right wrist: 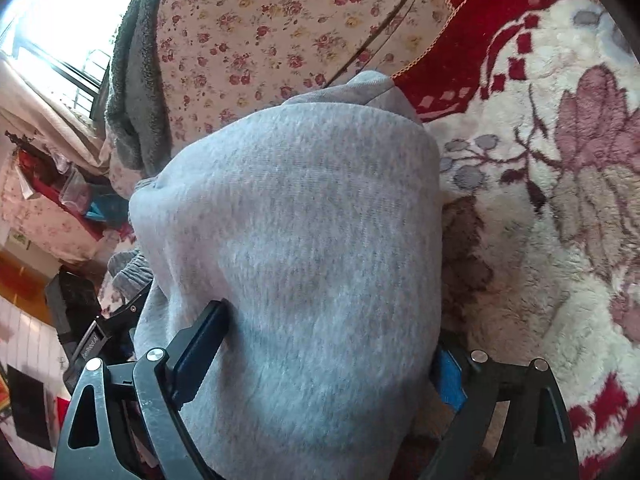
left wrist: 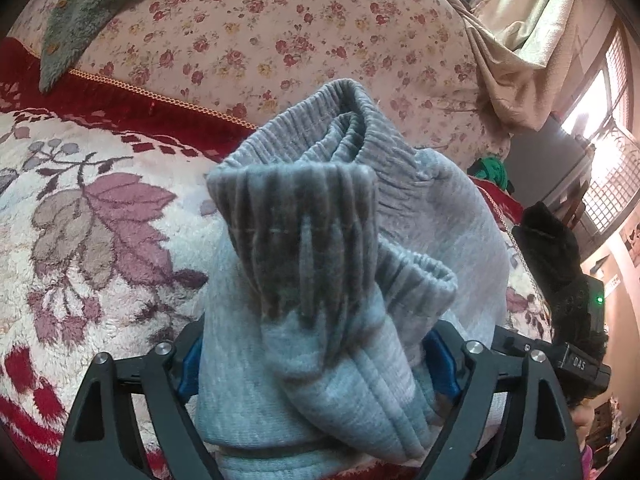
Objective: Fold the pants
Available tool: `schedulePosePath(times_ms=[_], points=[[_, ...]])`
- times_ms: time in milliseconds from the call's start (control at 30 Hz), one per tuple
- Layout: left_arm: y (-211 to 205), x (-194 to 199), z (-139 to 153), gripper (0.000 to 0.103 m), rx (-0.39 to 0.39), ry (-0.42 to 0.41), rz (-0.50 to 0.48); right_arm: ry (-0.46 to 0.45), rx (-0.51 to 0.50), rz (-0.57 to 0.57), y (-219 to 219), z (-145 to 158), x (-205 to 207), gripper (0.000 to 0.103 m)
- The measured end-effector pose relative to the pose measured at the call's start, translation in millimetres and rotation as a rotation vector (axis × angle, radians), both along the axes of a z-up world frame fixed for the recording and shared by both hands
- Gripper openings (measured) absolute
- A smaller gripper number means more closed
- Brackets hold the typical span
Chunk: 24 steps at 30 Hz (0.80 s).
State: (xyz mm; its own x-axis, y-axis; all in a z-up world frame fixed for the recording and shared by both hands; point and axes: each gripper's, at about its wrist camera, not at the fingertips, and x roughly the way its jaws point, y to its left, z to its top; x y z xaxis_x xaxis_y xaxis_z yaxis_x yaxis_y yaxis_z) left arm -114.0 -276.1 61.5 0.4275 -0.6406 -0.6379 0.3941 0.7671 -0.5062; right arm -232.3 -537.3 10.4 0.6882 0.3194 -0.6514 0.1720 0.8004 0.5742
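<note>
The grey pants (left wrist: 320,280) lie bunched on a plush red-and-cream floral blanket (left wrist: 100,220) covering the bed, near its gold-trimmed edge, with rose-print bedding (left wrist: 260,32) beyond and a curtained window (left wrist: 600,92) behind. Both the left tool (left wrist: 316,364) and right tool (right wrist: 320,356) stand spread wide, the cloth between their fingers.

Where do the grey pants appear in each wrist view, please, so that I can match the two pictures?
Left wrist view: the grey pants fill the centre, ribbed cuffs bunched on top, between the left gripper fingers.
Right wrist view: the grey pants fill the centre as a smooth fleece bulge between the right gripper fingers.
Shared landmark: the red and cream leaf-patterned blanket, left in the left view, right in the right view.
</note>
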Motion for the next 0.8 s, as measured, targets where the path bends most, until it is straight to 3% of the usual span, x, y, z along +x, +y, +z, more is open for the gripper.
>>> schedulePosePath(times_ms=[300, 633, 800], points=[[5.6, -13.2, 11.1, 0.096, 0.100, -0.066, 0.013, -0.008, -0.257, -0.073, 18.8, 30.0, -18.7, 0.094], [7.1, -38.5, 45.0, 0.096, 0.226, -0.236, 0.065, -0.050, -0.311, -0.059, 46.1, 47.5, -23.2, 0.095], [7.7, -42.6, 60.5, 0.096, 0.251, -0.290, 0.099, -0.065, -0.342, -0.066, 61.2, 52.2, -20.5, 0.095]])
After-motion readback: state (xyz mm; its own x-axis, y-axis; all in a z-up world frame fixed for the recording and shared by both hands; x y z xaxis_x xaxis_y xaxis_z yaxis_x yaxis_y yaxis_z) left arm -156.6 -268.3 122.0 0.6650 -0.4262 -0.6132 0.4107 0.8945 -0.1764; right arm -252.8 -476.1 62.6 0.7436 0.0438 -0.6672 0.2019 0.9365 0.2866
